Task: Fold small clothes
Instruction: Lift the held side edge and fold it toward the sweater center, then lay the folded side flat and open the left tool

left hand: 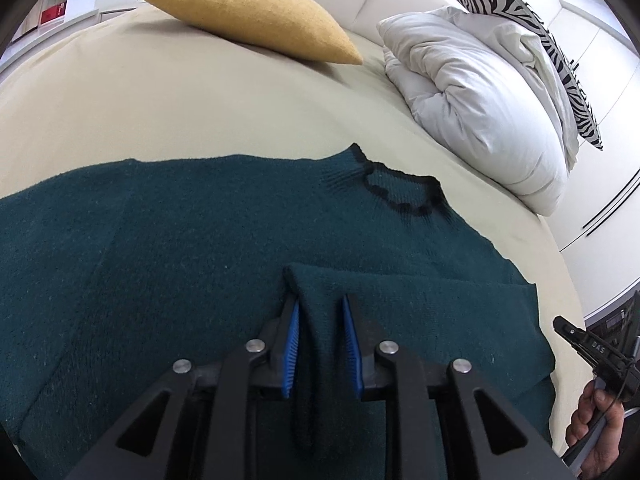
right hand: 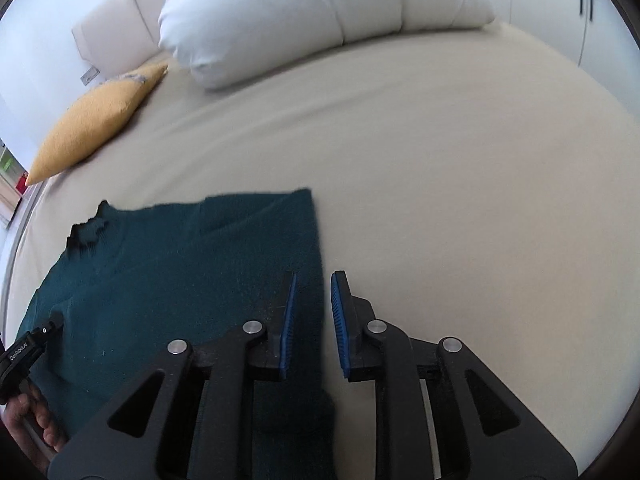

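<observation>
Beige bedding covers the bed (left hand: 200, 92) under both of my tongs, and a dark teal sweater (left hand: 180, 240) lies spread flat on it, close to me. My left tongs (left hand: 320, 308) stand over the sweater with a raised fold of sleeve (left hand: 320, 320) between the blue pads (left hand: 294, 344); the pads sit just beside the knit with a little gap, so the jaws look spread, not pinching. My right tongs (right hand: 312, 288) hover at the sweater's right edge, jaws likewise spread, with that edge running between the pads. The left pad is over the cloth, the right one over bare sheet. Farther off, the black-trimmed collar (left hand: 400, 192) points toward the far right. Beyond it, a white duvet (left hand: 480, 112) is bunched at the far right, a mustard pillow (left hand: 248, 12) lies at the far left, and a zebra-striped cushion (left hand: 532, 32) leans behind the duvet.
</observation>
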Available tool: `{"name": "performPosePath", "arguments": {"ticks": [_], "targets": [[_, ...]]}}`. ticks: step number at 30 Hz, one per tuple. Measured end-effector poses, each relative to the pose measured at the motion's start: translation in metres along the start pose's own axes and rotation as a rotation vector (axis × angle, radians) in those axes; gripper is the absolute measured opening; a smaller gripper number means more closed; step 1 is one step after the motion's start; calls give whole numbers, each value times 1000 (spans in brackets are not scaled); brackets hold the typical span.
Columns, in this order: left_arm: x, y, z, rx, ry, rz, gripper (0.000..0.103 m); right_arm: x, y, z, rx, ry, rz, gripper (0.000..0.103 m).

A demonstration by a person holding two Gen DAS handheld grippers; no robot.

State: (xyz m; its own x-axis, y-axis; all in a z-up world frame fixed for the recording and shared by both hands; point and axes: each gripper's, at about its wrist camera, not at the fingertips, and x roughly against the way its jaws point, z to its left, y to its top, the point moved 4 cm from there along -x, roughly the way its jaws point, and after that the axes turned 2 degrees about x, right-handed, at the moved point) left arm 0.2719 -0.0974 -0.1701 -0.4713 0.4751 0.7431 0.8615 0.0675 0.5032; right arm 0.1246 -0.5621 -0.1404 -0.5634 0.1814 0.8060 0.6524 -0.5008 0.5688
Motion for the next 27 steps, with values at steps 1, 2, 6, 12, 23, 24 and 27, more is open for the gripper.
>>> {"name": "performPosePath", "arguments": {"ticks": [1,2,6,12,23,24,27], "targets": [[1,0,1,10,-6,1,23,5,0,4,11,13,-9,18],[3,0,3,22,-11,1,23,11,-2,5,12,21,-10,19],[26,3,14,73,-27,-17,27,28,-17,8,2,52,-32,20],[121,-13,78,137,-44,-103,43,77,-45,31,77,83,-106,34],[287,-102,311,718,41,-333,62,153,-99,134,139,353,-167,81],[297,-112,330,790,48,-360,67,157,-104,146,152,371,-157,81],[309,-128,363,933,2,-426,67,168,-116,171,180,400,-143,81]]}}
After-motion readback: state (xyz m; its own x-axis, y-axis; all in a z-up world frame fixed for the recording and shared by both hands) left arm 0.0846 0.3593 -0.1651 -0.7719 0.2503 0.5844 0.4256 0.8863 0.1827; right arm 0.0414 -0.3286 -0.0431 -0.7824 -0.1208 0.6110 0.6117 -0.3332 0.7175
